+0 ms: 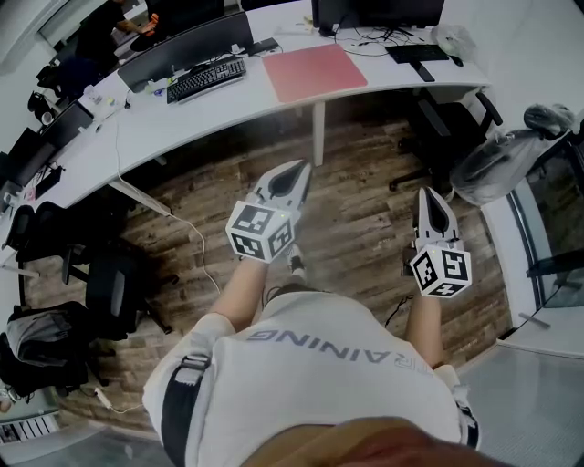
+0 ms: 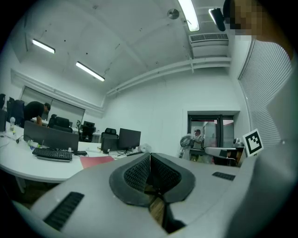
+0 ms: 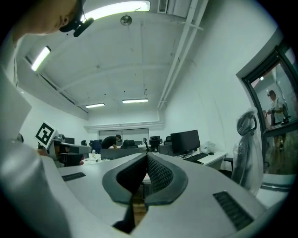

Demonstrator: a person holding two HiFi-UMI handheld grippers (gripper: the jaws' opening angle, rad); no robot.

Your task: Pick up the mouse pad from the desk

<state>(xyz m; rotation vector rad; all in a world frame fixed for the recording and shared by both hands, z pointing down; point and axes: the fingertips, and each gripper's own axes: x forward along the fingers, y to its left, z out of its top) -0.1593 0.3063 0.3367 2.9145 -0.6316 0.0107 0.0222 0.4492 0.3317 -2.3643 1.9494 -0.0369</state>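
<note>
A pink mouse pad (image 1: 314, 71) lies flat on the long white desk (image 1: 182, 119), right of a black keyboard (image 1: 206, 79). In the left gripper view the mouse pad (image 2: 96, 161) shows as a thin red strip on the desk. My left gripper (image 1: 298, 170) is held over the wooden floor, well short of the desk, jaws shut and empty. My right gripper (image 1: 432, 202) hangs further right, also shut with nothing in it. Both point level toward the desk; the left gripper (image 2: 150, 155) and right gripper (image 3: 146, 156) show their pads pressed together.
Monitors (image 1: 187, 45) and another monitor (image 1: 377, 11) stand on the desk. A desk leg (image 1: 318, 133) drops below the pad. Office chairs (image 1: 109, 292) stand at left, a wrapped chair (image 1: 502, 160) at right. A person (image 1: 114, 23) bends over the far desk end.
</note>
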